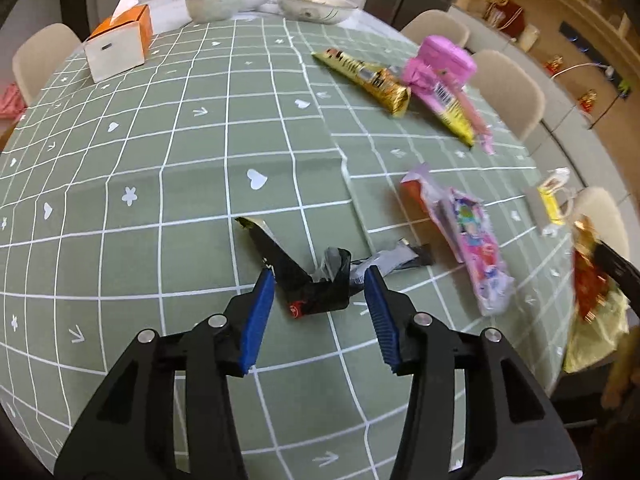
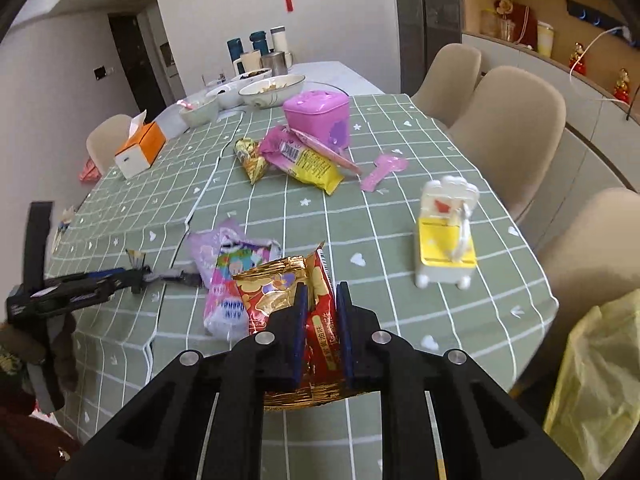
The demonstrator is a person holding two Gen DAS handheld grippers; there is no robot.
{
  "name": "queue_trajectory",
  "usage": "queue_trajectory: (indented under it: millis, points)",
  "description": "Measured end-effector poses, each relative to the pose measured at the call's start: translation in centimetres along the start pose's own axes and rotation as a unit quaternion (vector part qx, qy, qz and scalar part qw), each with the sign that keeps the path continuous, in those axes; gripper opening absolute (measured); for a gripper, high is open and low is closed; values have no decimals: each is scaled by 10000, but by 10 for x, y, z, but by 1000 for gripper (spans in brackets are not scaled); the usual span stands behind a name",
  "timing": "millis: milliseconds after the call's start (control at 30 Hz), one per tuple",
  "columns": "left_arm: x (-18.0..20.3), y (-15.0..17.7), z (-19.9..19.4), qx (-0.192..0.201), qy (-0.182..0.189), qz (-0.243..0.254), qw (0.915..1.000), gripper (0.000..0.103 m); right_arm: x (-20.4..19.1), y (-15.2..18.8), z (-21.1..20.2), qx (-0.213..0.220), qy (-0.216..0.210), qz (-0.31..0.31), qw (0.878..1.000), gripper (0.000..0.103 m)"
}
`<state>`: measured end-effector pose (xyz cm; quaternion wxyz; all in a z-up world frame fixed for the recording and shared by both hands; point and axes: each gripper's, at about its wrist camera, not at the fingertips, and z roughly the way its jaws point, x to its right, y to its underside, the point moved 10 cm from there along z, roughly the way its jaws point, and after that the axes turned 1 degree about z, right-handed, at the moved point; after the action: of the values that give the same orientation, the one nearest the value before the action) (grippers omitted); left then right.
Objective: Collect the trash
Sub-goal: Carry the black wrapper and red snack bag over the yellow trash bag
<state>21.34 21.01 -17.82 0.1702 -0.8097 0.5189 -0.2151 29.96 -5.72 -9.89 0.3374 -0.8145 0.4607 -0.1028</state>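
Observation:
My left gripper (image 1: 320,280) is open, its blue pads either side of a crumpled black wrapper (image 1: 312,284) lying on the green checked tablecloth (image 1: 160,140). My right gripper (image 2: 322,296) is shut on a red and gold snack wrapper (image 2: 280,296), held above the table's near edge; it also shows at the right of the left wrist view (image 1: 592,284). A pink and white wrapper (image 1: 476,240) lies to the right of the black one. A gold wrapper (image 1: 368,76) and a pink and yellow wrapper (image 1: 440,100) lie further back.
A yellow plastic bag (image 2: 596,384) hangs off the table's right side. A pink box (image 2: 320,118), a yellow and white toy (image 2: 444,240), an orange tissue box (image 1: 120,40) and bowls (image 1: 312,6) stand on the table. Beige chairs (image 2: 512,128) line the right side.

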Motion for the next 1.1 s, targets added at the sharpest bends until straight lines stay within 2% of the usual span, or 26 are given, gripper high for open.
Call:
queue_trajectory:
  millis: [67, 133, 167, 300, 433, 567, 733, 867, 1000, 1100]
  points:
    - [0, 2, 5, -53, -89, -52, 9999, 44, 3, 6, -6, -35, 31, -34, 10000, 15]
    - [3, 3, 5, -52, 17, -110, 9999, 31, 7, 11, -14, -40, 67, -48, 10000, 15]
    - [5, 3, 3, -21, 42, -112, 9999, 29, 9, 13, -17, -31, 74, -43, 10000, 15]
    - [22, -13, -27, 426, 111, 46, 9990, 26, 20, 14, -35, 97, 112, -5, 9999, 15]
    - [53, -40, -66, 983, 186, 357, 9943, 26, 34, 10, -55, 315, 164, 50, 9994, 15]
    - [94, -63, -95, 1343, 518, 481, 9884, 27, 49, 2, -80, 603, 246, 79, 9978, 15]
    - [166, -84, -127, 1772, 1044, 895, 9745, 27, 82, -9, -116, 997, 448, 128, 9939, 15]
    - [234, -92, -139, 1914, 1537, 1174, 9623, 27, 124, -14, -155, 1354, 787, 232, 9874, 15]
    - [318, -92, -150, 2006, 2134, 1567, 9432, 27, 173, -12, -196, 1643, 1170, 435, 9785, 15]
    - [371, -84, -152, 1932, 2472, 1829, 9317, 27, 215, -5, -223, 1767, 1471, 622, 9712, 15]
